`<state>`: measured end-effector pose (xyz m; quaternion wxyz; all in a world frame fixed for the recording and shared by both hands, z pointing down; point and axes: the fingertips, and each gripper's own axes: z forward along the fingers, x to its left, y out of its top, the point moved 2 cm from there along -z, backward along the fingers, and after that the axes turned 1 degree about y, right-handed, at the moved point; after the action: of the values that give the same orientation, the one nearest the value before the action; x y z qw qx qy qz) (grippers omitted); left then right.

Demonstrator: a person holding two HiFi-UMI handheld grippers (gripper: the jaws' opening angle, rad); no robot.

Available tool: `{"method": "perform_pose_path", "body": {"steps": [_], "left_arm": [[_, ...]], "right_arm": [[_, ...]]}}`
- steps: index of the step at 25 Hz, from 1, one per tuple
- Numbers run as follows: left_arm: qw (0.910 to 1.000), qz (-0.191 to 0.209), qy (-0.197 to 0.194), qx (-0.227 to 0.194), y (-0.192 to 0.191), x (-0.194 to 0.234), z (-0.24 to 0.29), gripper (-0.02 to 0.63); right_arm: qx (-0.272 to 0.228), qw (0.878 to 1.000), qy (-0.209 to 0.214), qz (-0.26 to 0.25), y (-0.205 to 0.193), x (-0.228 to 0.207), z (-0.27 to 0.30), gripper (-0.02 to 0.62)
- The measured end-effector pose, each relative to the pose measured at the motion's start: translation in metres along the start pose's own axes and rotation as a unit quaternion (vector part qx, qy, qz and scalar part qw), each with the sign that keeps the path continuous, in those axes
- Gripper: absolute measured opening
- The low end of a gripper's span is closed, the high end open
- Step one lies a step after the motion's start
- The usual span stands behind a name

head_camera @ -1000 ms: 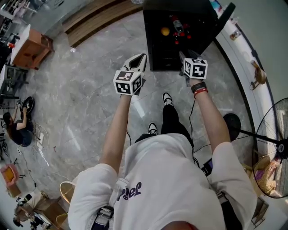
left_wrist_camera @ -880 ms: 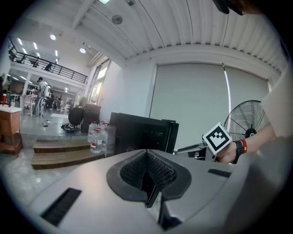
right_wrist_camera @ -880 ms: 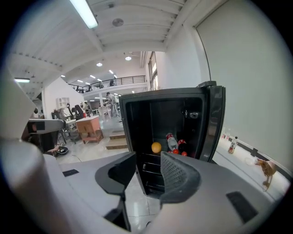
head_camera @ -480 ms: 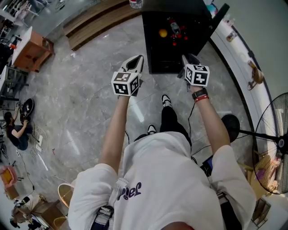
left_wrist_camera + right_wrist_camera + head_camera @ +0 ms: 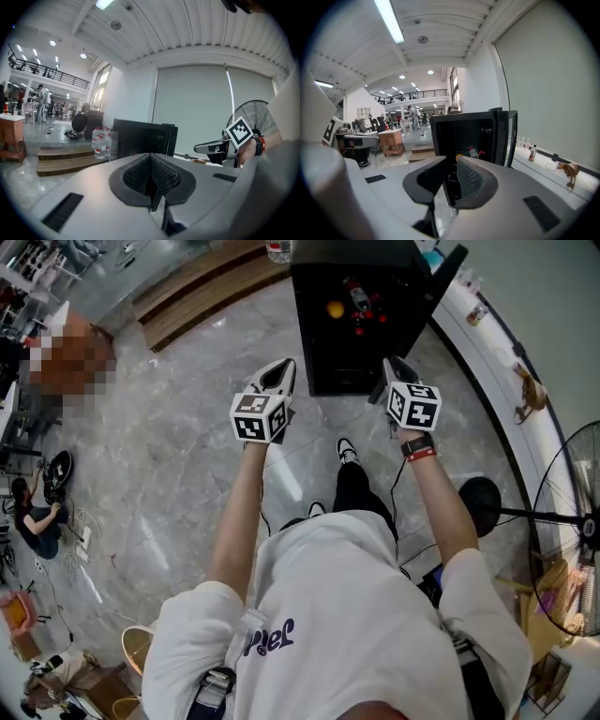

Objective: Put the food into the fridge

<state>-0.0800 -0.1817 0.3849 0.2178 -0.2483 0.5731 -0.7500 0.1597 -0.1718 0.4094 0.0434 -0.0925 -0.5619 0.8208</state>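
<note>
A black fridge [image 5: 361, 324] stands on the floor ahead with its door [image 5: 448, 273] swung open to the right. Inside lie an orange [image 5: 335, 308], a bottle [image 5: 356, 294] and small red items. The right gripper view shows the same orange [image 5: 459, 156] and bottle [image 5: 472, 151] in the fridge [image 5: 487, 133]. My right gripper [image 5: 451, 165] [image 5: 390, 369] hovers in front of the fridge. Its jaws have just been closing; a narrow gap is left and nothing is between them. My left gripper [image 5: 151, 158] [image 5: 279, 371] is held to the left of the fridge, shut and empty.
Wooden steps [image 5: 197, 282] with water bottles [image 5: 99, 144] lie left of the fridge. A white ledge [image 5: 506, 352] runs along the right wall, and a standing fan [image 5: 574, 540] is at the right. A person [image 5: 33, 512] sits on the marble floor far left.
The fridge has slid toward the top of the head view. Both grippers sit a little farther from it, the right one more so.
</note>
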Motion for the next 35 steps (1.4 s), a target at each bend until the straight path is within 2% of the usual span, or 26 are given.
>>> {"method": "perform_pose_path", "body": {"steps": [10,16,23,35], "left_arm": [[0.9999,-0.002,0.013,-0.007,0.002,-0.009,-0.013,0.018],[0.9997,-0.008,0.022,-0.008,0.0,-0.01,-0.018,0.018],[0.9984,-0.015,0.054,-0.013,-0.004,-0.002,-0.024,0.018],[0.9967,0.01,0.077,-0.026,0.006,-0.009,-0.021,0.018]], "right_arm": [[-0.034,0.999,-0.009,0.022,0.006,0.008,-0.031,0.044],[-0.041,0.999,-0.017,0.019,0.003,0.011,-0.041,0.023],[-0.049,0.998,-0.024,0.02,-0.002,0.01,-0.045,0.015],[-0.063,0.997,-0.03,0.013,0.005,0.007,-0.046,0.015]]}}
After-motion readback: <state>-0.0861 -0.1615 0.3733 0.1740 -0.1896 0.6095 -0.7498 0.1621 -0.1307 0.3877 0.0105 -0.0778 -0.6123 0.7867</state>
